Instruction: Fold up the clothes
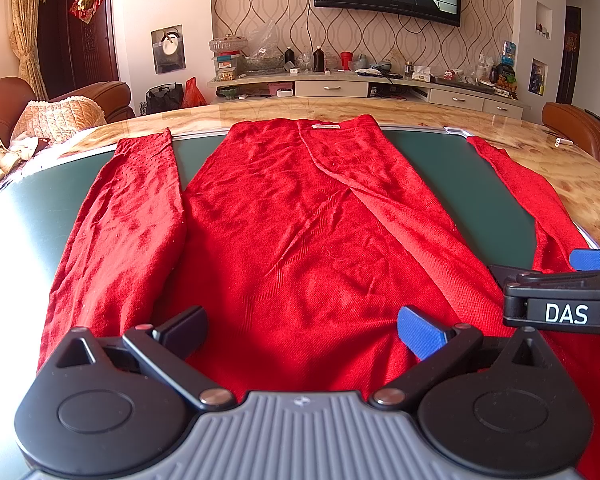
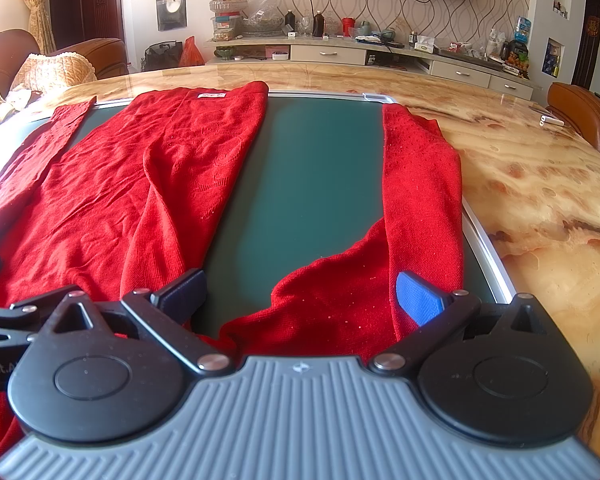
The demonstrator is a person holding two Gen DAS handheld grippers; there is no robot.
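Red cardigan (image 1: 300, 240) spread flat on the bench's green mat (image 2: 312, 184); left gripper (image 1: 302, 330) and right gripper (image 2: 300, 296) hover, jaws apart; best pinch the right sleeve (image 2: 420, 200) low, sweep inward.

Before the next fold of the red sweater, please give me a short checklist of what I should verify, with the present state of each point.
1. Left gripper open, nothing between the fingers: ok.
2. Right gripper open, over the sleeve end: ok.
3. Red sweater body spread flat on the green mat: ok, only light wrinkles.
4. Right sleeve fully on the mat: not ok, its outer edge lies past the mat border onto the table.
5. Left sleeve straight beside the body: ok.
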